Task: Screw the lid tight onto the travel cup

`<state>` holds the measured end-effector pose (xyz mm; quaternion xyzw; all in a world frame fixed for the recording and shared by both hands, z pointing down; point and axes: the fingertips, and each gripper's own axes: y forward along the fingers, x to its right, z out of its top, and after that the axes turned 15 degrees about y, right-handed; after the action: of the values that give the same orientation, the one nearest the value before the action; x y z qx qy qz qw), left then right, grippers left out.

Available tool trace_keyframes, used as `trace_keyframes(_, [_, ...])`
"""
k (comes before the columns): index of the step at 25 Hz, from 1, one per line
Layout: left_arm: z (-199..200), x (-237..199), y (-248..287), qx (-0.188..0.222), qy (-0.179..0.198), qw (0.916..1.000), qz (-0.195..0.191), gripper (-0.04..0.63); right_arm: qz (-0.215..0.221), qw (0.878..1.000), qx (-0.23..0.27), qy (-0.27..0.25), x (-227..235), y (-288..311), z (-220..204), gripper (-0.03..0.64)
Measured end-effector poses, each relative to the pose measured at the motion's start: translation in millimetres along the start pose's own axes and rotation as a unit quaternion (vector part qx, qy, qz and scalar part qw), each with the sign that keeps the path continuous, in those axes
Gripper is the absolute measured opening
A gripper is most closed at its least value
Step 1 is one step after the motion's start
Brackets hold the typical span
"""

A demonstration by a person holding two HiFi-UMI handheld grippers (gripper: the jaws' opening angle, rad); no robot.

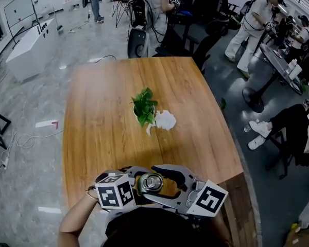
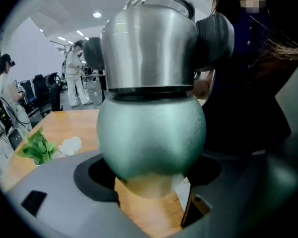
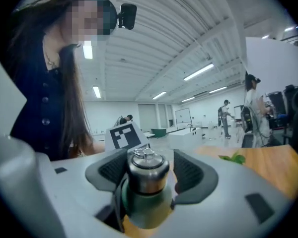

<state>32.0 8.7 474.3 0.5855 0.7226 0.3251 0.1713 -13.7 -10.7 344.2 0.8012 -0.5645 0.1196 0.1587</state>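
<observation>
Left gripper [image 2: 150,180] is clamping the green body of the travel cup [image 2: 151,133], jaws closed snug on it. Right gripper [image 3: 148,175] is gripping the steel lid [image 3: 147,168] on top, with its pads against both sides. Cup is standing upright at the near edge of the wooden table [image 1: 108,122], between both grippers. Small green plant [image 1: 144,106] is sitting farther back, mid-table.

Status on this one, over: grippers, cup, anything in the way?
Left gripper shut on travel cup body. Right gripper shut on steel lid, lid seated on cup. Plant farther up table, not in the way.
</observation>
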Motion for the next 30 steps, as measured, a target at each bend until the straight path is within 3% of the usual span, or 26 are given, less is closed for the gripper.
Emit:
trace_keyframes(2, [-2.8,-4.1,5.2,-0.008,-0.016,0.9997,0.016,0.391,-0.021,1.000,-0.003,-0.022,5.2,2.5,-2.5,0.279])
trace_keyframes(4, [-12.3,-22.2,7.2,-0.031,-0.045,0.9956,0.076,0.391,-0.082,0.996,0.008,-0.039,19.7,4.0,-4.9,0.279])
trace_keyframes(6, [-23.5,-38.9,4.6,-0.065,-0.065,0.9864,0.136,0.391,-0.141,0.989,0.030,-0.036,34.0,4.4,-3.9,0.278])
trace_keyframes(8, [-28.0,-44.0,1.0,-0.088,-0.054,0.9820,0.158,0.391,-0.141,0.989,0.045,-0.017,34.0,4.3,-0.9,0.278])
trace_keyframes(9, [-25.6,-40.1,-0.2,-0.083,-0.038,0.9853,0.144,0.391,-0.116,0.992,0.045,-0.004,27.9,4.1,0.3,0.278])
trace_keyframes(11, [-13.3,-21.1,-0.9,-0.045,-0.002,0.9963,0.074,0.391,-0.043,0.999,0.028,0.017,11.0,2.7,1.1,0.279])
trace_keyframes(13, [-1.6,-0.4,-0.3,-0.009,0.016,0.9998,0.002,0.391,0.012,1.000,0.011,0.020,-1.0,1.0,0.8,0.279])
trace_keyframes(14, [1.4,4.1,0.9,-0.003,0.016,0.9998,-0.014,0.391,0.021,1.000,0.007,0.014,-3.1,0.9,0.6,0.279])
trace_keyframes(16, [1.1,-1.8,4.2,-0.008,0.003,1.0000,0.003,0.391,0.001,1.000,0.012,-0.003,0.8,2.6,0.5,0.278])
trace_keyframes(18, [-5.6,-20.8,4.5,-0.026,-0.026,0.9974,0.061,0.391,-0.058,0.998,0.034,-0.014,13.7,4.2,2.9,0.277])
trace_keyframes(20, [-15.2,-41.6,0.2,-0.056,-0.055,0.9884,0.130,0.391,-0.118,0.991,0.061,-0.009,28.4,3.2,7.1,0.276])
trace_keyframes(22, [-20.9,-50.0,-4.4,-0.079,-0.052,0.9824,0.161,0.391,-0.123,0.990,0.071,0.005,30.5,1.6,9.7,0.276])
trace_keyframes(24, [-15.4,-38.1,-4.9,-0.060,-0.024,0.9910,0.118,0.391,-0.069,0.996,0.058,0.021,17.7,-0.1,10.4,0.276])
trace_keyframes(27, [-1.7,-5.6,-1.7,-0.015,0.015,0.9997,0.010,0.391,0.008,1.000,0.019,0.014,-0.6,-2.2,7.0,0.278])
trace_keyframes(28, [-1.0,-0.4,0.4,-0.015,0.019,0.9997,-0.006,0.391,0.017,1.000,0.009,0.006,-2.6,-1.2,4.9,0.278])
trace_keyframes(30, [-5.1,-4.6,5.0,-0.027,0.009,0.9996,0.008,0.391,0.001,1.000,0.002,-0.016,1.2,2.9,1.6,0.276])
